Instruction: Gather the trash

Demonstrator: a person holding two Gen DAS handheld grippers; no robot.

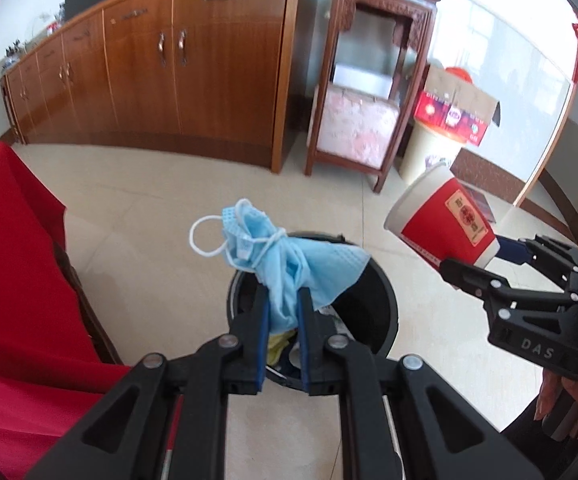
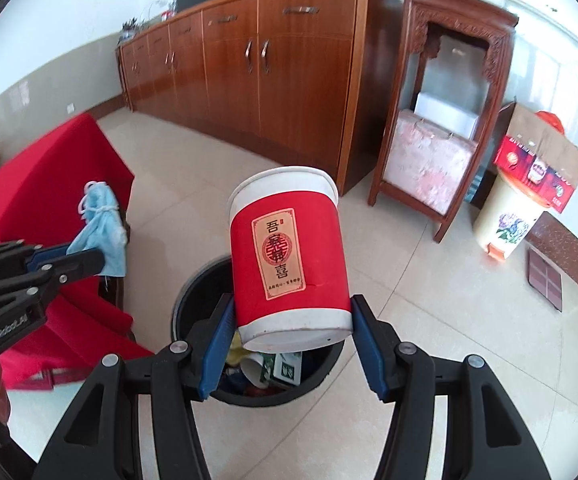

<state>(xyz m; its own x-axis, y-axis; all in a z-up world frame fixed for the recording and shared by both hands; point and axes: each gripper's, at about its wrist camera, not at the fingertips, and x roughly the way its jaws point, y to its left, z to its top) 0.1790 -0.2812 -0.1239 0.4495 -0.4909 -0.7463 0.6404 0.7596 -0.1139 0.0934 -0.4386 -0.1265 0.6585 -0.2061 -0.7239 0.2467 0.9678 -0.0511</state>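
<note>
Tiled floor, black bin (image 2: pixel 193 292) below both: left gripper (image 1: pixel 285 312) clamping blue mask (image 1: pixel 289 264), right gripper (image 2: pixel 293 320) clamping red cup (image 2: pixel 289 256).

The pale tiled floor (image 2: pixel 429 340) carried a black round trash bin (image 2: pixel 193 292) holding mixed rubbish. On the same floor stood a long wooden cabinet (image 2: pixel 289 92), a carved wooden stand (image 2: pixel 445 120) and a cream floral bin (image 2: pixel 505 220) topped by a cardboard box (image 2: pixel 541 160).
</note>
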